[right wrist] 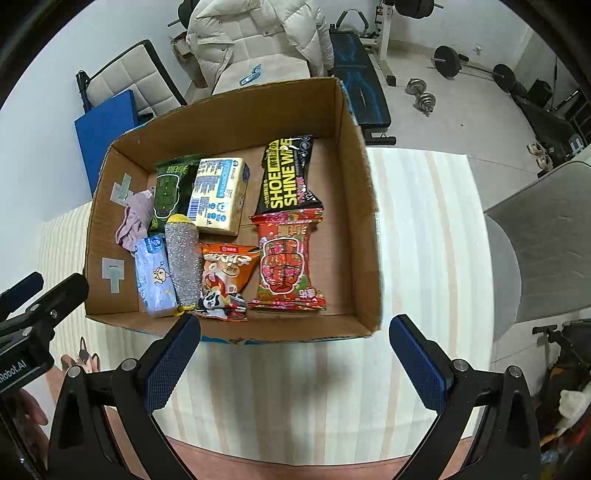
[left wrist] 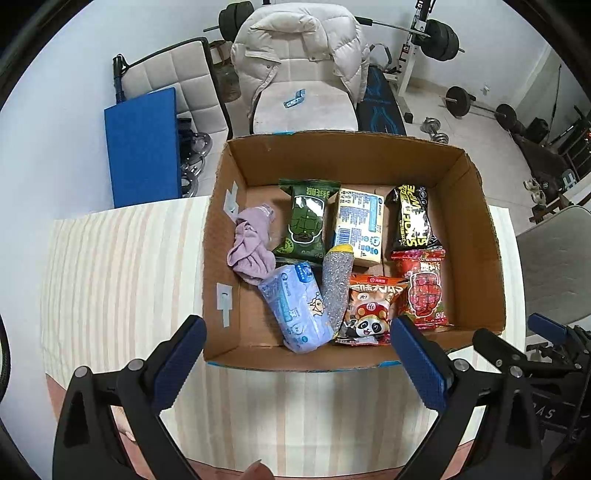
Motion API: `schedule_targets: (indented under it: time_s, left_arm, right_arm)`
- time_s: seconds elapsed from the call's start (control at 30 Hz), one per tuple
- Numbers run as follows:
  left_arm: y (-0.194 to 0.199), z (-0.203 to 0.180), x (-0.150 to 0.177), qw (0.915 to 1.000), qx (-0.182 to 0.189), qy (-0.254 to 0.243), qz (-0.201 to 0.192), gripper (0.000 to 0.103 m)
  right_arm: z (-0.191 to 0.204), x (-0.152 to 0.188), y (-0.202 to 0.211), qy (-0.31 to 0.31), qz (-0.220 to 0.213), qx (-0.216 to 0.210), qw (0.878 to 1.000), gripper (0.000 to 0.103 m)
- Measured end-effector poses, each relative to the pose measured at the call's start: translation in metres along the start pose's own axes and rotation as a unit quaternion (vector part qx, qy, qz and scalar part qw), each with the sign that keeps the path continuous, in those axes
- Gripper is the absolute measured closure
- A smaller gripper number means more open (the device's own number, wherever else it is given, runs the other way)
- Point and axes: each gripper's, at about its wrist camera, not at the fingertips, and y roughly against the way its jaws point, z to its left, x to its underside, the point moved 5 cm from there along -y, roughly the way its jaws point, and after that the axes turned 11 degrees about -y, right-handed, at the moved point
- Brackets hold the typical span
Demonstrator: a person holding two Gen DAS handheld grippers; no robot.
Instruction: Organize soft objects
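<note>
Left hand-held gripper (left wrist: 297,354) spread, empty | right hand-held gripper (right wrist: 295,350) spread, empty | cardboard box (right wrist: 354,206) filled

A home room doubling as a gym.
We see a barbell rack (left wrist: 424,33), dumbbells (right wrist: 421,96), a weight bench (right wrist: 360,92) and a jacket-draped chair (left wrist: 299,74).

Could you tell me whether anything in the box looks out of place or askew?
Mostly tidy. The purple cloth lies crumpled against the box's left wall, and the silver sponge rests tilted between the blue pack and panda bag.
</note>
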Motion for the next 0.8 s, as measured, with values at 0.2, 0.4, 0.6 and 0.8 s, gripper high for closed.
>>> schedule_targets:
  time_s: [0.2,0.4,0.6,0.8]
  left_arm:
    - [0.022,0.001,0.006,0.9998,-0.002,0.011,-0.017,0.001]
    - [0.083,-0.008,0.026,0.9972,-0.02,0.015,-0.071,0.001]
    - [0.146,-0.017,0.059,0.9932,-0.02,0.03,-0.111,0.001]
    - [0.193,-0.026,0.094,0.9889,-0.038,0.029,-0.141,0.001]
  right_arm:
    - [-0.003,0.002,0.025,0.004,-0.023,-0.001,1.0,0.0]
    - [-0.002,0.021,0.086,0.025,-0.079,-0.007,0.997,0.0]
    - [-0.013,0.058,0.15,0.036,-0.129,-0.017,0.991,0.0]
    - [-0.02,0.1,0.202,0.047,-0.162,-0.023,0.985,0.0]
